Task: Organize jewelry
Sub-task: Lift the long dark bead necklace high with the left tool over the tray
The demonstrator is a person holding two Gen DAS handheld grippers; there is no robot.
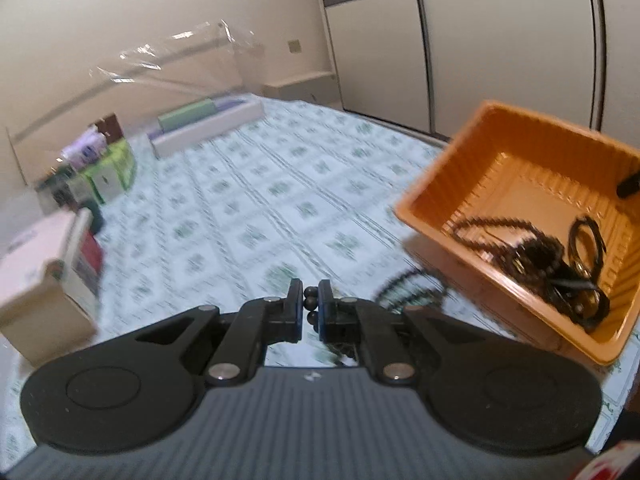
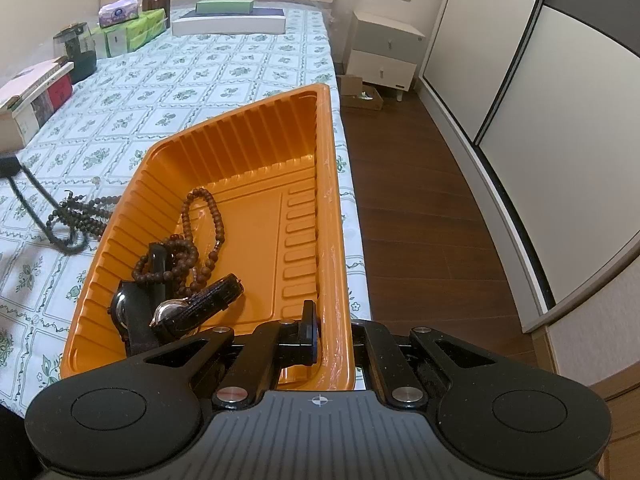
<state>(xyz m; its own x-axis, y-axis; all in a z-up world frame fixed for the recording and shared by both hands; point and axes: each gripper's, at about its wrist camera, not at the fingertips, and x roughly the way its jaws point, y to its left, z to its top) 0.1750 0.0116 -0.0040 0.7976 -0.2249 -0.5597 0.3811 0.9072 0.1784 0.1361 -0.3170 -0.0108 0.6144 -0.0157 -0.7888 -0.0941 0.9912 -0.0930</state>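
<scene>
Left fingers (image 1: 295, 304) pinch beads (image 1: 311, 304); right fingers (image 2: 309, 330) clamp tray rim (image 2: 334, 280).

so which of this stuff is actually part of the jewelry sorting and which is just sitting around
In the job:
- orange tray, right gripper clamped on its rim
- bead necklace and watches in the tray
- dark beads pinched by the left gripper
- bead strand on the tablecloth

Lying about:
- books
- tissue packs
- dark jar
- green box
- nightstand
</scene>
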